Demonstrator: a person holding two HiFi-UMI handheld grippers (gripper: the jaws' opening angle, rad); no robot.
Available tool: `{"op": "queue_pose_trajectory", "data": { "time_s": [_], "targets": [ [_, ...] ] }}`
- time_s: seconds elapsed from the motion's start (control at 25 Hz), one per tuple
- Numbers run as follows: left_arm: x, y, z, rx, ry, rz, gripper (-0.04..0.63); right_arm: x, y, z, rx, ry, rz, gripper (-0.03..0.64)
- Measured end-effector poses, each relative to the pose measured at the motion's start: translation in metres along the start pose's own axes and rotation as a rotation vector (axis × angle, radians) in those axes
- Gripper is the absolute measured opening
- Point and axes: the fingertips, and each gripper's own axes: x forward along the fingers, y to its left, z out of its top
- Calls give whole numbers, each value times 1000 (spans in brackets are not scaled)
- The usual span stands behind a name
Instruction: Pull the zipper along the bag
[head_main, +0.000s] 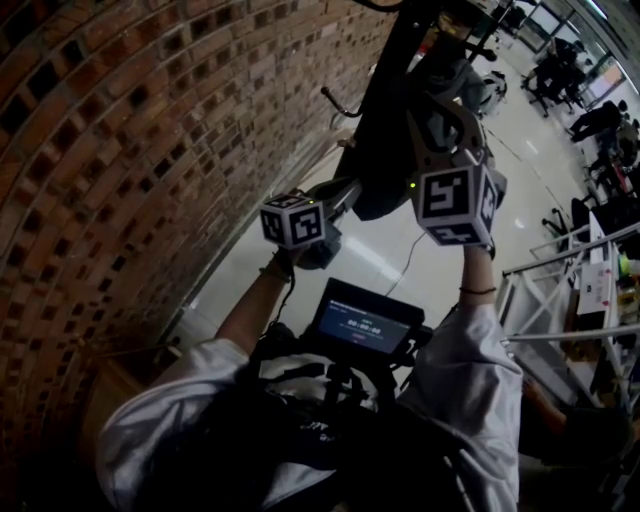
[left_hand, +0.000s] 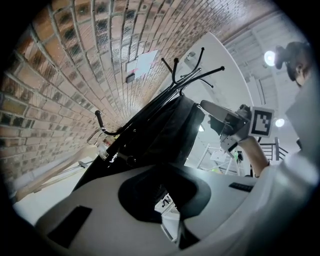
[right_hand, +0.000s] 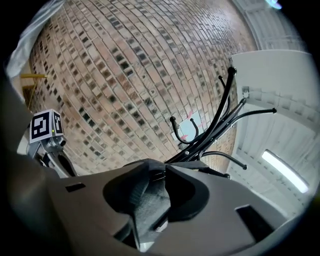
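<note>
Bag (head_main: 385, 150): black, soft cloth, hung on a thin black coat rack (left_hand: 187, 75) — top centre of head view, long axis slanting from upper right down to lower left.
Brick wall (head_main: 120, 150): rough, dark-jointed, fills head view's left.
Left gripper (left_hand: 175, 227): jaws together; whether cloth is nipped cannot be told; head view sets it at the bag's lower end.
Right gripper (right_hand: 142, 225): clamped on a grey woven fold of the bag — seen only in its own view; head view gives just its marker cube (head_main: 455, 205), right of the bag.
Floor (head_main: 390, 255): pale, glossy.
</note>
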Motion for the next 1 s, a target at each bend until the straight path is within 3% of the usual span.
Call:
{"op": "queue_pose_trajectory", "data": {
  "time_s": [0.08, 0.4, 0.72, 0.84, 1.0],
  "targets": [
    [0, 0, 1, -3, -2, -3, 15, -3, -3, 2, 0, -10, -27, 56],
    [0, 0, 2, -32, -26, 4, 15, 7, -14, -10, -35, 34, -16, 51],
    [0, 3, 2, -32, -21, 2, 15, 3, -9, -14, 277, -8, 33, 52],
    [0, 4, -1, -11, -11, 4, 15, -6, -2, -16, 180, -8, 45, 58],
    [1, 4, -1, 1, -6, -1, 15, -20, -7, -29, 16, 20, -7, 58]
  ]
}}
